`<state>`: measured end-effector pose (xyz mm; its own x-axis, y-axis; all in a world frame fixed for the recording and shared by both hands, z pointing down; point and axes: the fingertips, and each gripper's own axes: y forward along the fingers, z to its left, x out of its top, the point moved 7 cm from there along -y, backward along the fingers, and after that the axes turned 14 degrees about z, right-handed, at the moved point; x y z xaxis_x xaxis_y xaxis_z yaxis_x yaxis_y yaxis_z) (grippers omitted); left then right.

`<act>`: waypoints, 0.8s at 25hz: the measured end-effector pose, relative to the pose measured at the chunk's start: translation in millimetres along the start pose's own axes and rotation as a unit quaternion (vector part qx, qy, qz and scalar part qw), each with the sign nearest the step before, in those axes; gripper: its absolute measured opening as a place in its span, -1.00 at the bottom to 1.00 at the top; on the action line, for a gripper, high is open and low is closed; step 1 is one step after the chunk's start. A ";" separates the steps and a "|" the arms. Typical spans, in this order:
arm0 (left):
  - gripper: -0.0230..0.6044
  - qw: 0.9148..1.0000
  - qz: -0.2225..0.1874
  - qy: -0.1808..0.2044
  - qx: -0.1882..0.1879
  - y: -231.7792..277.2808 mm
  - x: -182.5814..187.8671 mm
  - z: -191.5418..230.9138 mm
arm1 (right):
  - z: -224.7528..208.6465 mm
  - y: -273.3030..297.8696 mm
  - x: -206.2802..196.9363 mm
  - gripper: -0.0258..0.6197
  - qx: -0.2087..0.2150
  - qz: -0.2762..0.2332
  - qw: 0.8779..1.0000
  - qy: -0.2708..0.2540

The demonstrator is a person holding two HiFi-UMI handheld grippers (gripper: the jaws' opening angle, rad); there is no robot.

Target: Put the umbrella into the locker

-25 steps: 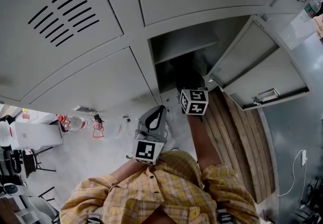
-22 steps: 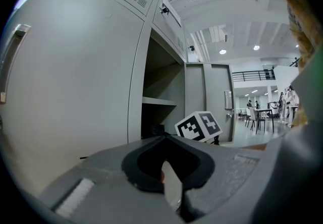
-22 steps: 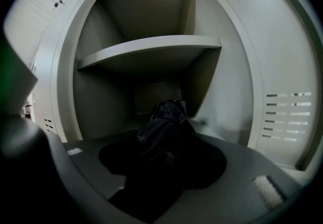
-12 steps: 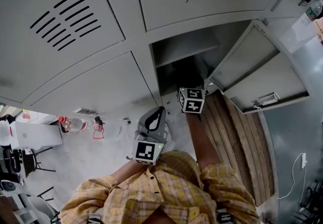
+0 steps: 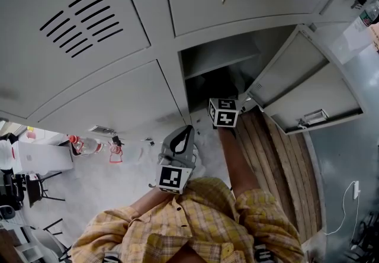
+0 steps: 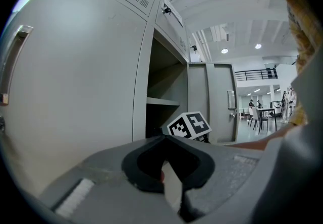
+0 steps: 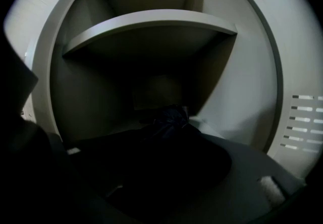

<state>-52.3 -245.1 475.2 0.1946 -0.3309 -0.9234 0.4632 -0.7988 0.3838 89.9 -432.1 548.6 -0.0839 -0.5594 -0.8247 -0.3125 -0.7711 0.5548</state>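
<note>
At 6 o'clock in the head view, the left gripper (image 5: 189,130) is held clenched and empty. At its 1 o'clock the right gripper (image 7: 161,147) is reached into the locker (image 5: 220,54), its jaws just eased apart around the dark folded umbrella (image 7: 170,117) inside. The umbrella is judged light, with slippery fabric over a stiff core, and best gripped mid-length.

No words, brands or numbers could be read on any surface, only black-and-white square code patterns were printed on the upper marker cube (image 5: 224,112) and the lower marker cube (image 5: 172,177).
</note>
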 end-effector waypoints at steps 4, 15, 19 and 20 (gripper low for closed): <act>-0.94 1.000 -0.002 0.002 -0.002 -2.2 1.8 -2.9 | -0.2 -2.4 -0.6 0.11 0.013 -0.004 1.000 0.010; -0.94 1.000 -0.010 0.001 -0.010 -12.7 0.5 -11.2 | 0.5 -27.5 -15.2 0.26 0.027 -0.017 0.999 -0.003; -0.94 1.000 -0.015 -0.004 -0.015 -19.5 -0.8 -17.2 | 2.2 -42.9 -18.5 0.24 0.029 -0.022 0.999 -0.008; -0.94 1.000 -0.016 -0.004 -0.015 -21.6 -0.8 -19.2 | 2.3 -47.6 -18.5 0.24 0.029 -0.024 0.999 -0.008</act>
<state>-45.8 -218.0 467.8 0.1731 -0.3089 -0.9352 0.4956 -0.7932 0.3538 104.1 -384.4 537.2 -0.0830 -0.5164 -0.8523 -0.3704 -0.7780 0.5075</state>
